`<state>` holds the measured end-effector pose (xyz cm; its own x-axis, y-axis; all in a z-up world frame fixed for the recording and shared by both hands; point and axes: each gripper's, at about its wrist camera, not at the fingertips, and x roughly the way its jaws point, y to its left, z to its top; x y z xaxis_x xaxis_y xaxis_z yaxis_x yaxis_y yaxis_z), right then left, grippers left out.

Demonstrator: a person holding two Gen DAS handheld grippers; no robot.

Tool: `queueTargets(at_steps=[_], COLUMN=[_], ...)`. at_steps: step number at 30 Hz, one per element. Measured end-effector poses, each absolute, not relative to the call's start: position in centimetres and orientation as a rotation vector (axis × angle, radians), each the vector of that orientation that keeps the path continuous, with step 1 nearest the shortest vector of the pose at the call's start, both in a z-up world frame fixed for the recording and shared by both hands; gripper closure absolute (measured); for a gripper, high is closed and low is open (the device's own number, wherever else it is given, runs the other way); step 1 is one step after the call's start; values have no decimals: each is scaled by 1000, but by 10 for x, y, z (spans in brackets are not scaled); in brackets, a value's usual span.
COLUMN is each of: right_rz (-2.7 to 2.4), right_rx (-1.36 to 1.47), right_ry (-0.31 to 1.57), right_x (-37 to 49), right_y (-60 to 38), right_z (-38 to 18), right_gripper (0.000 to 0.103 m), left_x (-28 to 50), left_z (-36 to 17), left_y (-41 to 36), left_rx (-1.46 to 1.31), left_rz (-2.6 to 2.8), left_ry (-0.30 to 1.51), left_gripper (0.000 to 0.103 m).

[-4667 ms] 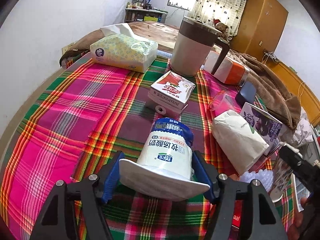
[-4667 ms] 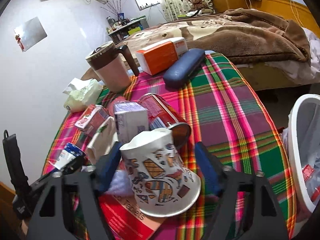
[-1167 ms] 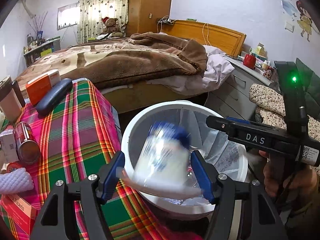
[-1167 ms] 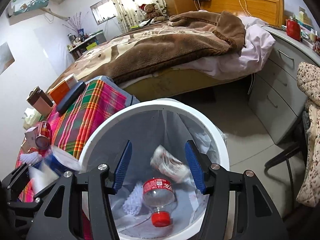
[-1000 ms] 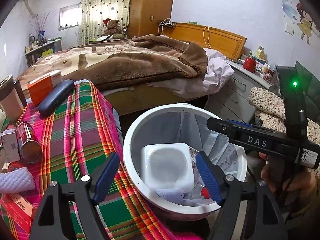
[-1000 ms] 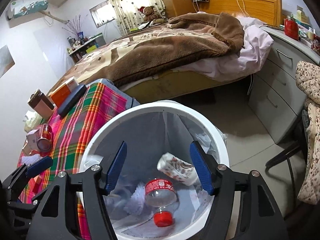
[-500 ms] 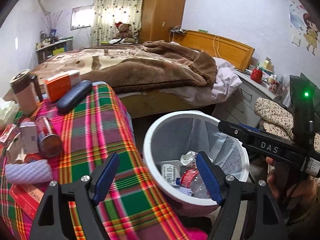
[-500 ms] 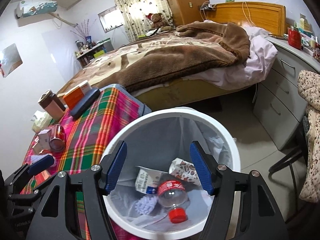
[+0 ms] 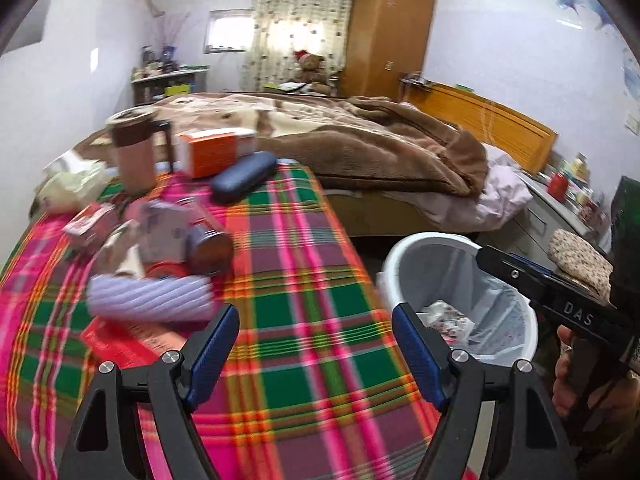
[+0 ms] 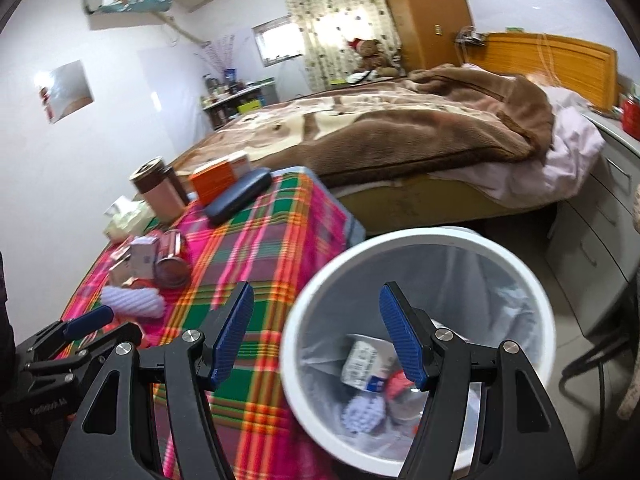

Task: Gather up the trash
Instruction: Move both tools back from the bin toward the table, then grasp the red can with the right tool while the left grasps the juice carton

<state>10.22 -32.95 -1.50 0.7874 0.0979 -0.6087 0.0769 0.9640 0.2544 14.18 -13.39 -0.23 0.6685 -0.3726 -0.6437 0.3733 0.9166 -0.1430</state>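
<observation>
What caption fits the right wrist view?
Open right gripper above the white round plastic trash bin, beside the plaid-covered table.

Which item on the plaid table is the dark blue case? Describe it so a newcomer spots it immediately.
On the plaid tablecloth, look to the far end by the bed. The dark blue case lies flat beside the orange box and brown mug: the only long, rounded, plain navy thing there.

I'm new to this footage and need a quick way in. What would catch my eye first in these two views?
The bright pink, green and orange plaid cloth covering the table, with a cluster of cartons and a can at its far left. Beside the table's right edge stands a white bin lined with a bag, trash already inside. Both the left gripper and the right gripper are open and empty.
</observation>
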Motion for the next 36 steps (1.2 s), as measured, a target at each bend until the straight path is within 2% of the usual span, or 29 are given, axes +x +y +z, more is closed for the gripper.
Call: queueTargets(at_steps=[16,36], right_rz=[156,244], right_rx=[204,171], right_ry=[710,795], right_x=[142,222], right_y=[-260,-198], right_z=[-20,-32], right_gripper=[36,36], left_x=[156,249], left_z=[-12,-18], left_y=[-24,57], left_rx=[-107,-134], left_rz=[-168,-40], left_ry=[730,744], left_gripper=[25,25])
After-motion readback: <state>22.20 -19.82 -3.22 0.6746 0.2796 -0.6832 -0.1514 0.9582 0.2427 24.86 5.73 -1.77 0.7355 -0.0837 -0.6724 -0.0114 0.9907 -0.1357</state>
